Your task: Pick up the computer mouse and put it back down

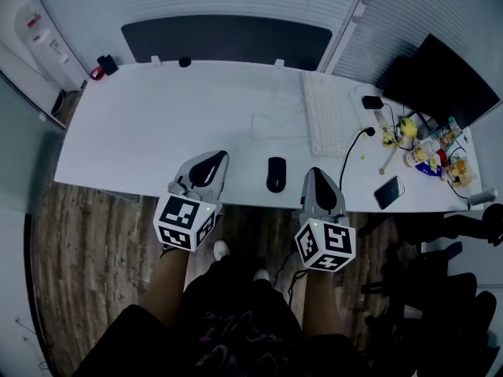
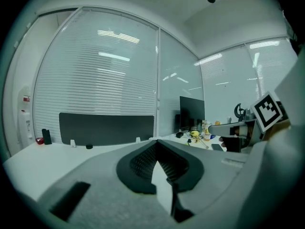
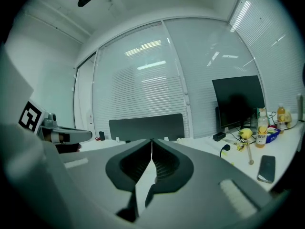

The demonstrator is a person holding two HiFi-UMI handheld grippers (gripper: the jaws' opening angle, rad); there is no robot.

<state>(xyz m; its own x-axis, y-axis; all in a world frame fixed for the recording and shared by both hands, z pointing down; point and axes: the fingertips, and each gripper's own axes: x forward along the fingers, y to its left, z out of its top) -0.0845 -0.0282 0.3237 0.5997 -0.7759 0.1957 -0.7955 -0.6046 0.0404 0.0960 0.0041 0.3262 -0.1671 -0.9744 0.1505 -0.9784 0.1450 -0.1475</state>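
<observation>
**Condition.** The left gripper (image 1: 211, 166) and the right gripper (image 1: 317, 177) both have their jaws pressed together, and nothing is between them. The computer mouse (image 1: 276, 173) lies on the white desk (image 1: 157, 124), between the two grippers. It is just right of the left gripper's tip, just left of the right gripper's tip, and touches neither. It also sits near the desk's front edge, on the side nearest the person.

**Hazards.**
- Closed jaws: if either gripper reaches the mouse before its jaws part, the tips will probably strike the shell and push it instead of straddling it.
- Edge: a push toward the person could slide the mouse off the front edge.
- Shell shape: the mouse looks smooth and rounded, so a grip placed high on the curve may let it squirt out on lifting. Seat the pads low on the flanks.
- Neighbours: the keyboard (image 1: 324, 112) lies ahead of the right gripper, and a black cable (image 1: 349, 154) and a phone (image 1: 389, 192) lie to its right. A wide swing of that gripper could snag or knock them.
- Set-down: releasing above the desk could make the mouse bounce or skid.
</observation>
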